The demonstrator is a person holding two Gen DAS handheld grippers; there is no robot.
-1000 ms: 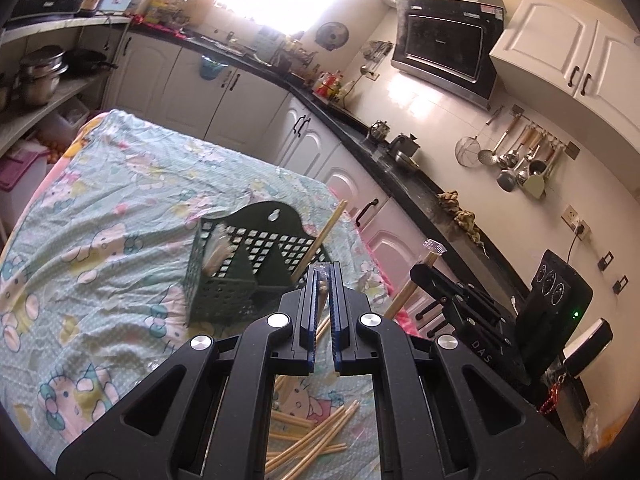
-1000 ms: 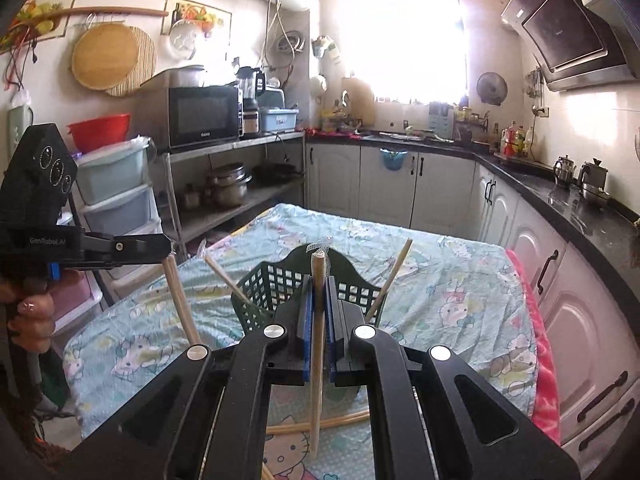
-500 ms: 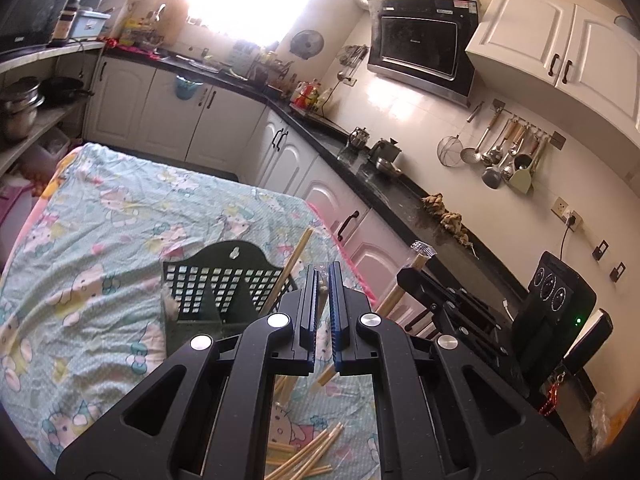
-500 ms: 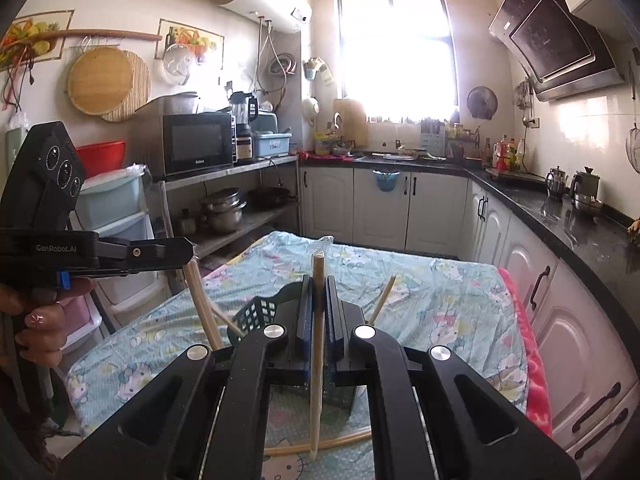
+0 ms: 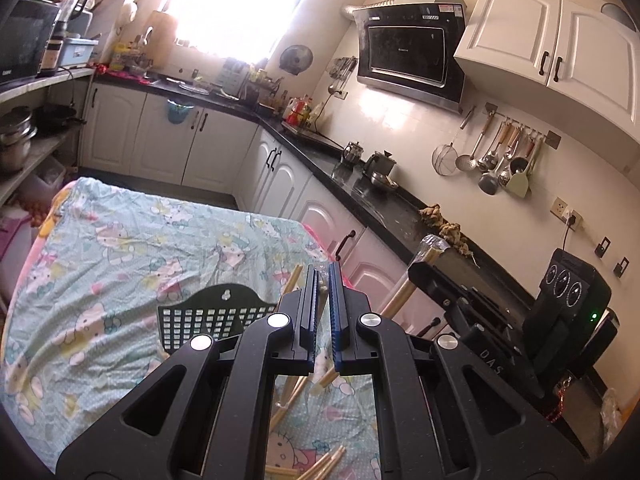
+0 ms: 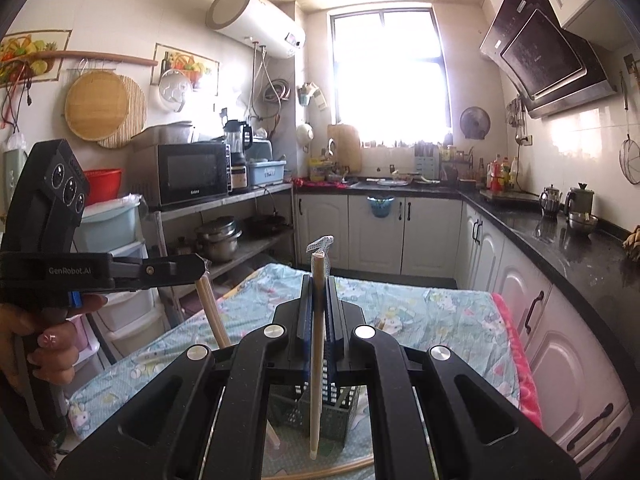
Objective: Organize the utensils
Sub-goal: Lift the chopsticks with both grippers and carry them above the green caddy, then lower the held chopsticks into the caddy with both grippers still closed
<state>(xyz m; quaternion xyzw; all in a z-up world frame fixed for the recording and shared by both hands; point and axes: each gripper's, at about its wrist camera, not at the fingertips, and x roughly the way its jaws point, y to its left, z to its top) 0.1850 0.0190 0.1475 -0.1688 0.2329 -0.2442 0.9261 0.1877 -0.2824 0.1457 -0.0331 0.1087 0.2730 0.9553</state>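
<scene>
A dark green mesh utensil basket (image 5: 208, 316) stands on the table; it also shows in the right wrist view (image 6: 316, 420) under my fingers. My right gripper (image 6: 319, 292) is shut on a wrapped pair of chopsticks (image 6: 316, 360), held upright above the basket. My left gripper (image 5: 323, 280) is shut on another wrapped chopstick pair (image 6: 212, 312), seen from the right wrist view hanging below the left gripper (image 6: 188, 268). Loose chopsticks (image 5: 320, 464) lie on the cloth near me. The right gripper also appears in the left wrist view (image 5: 424, 272) holding its chopsticks (image 5: 408, 284).
The table carries a light blue cartoon-print cloth (image 5: 120, 248). White cabinets and a black counter (image 5: 360, 196) run along the right. Shelves with pots (image 6: 220, 236) and storage bins (image 6: 112, 232) stand to the left.
Both grippers have risen with their chopsticks; the basket now sits lower in both views and is largely hidden behind the fingers.
</scene>
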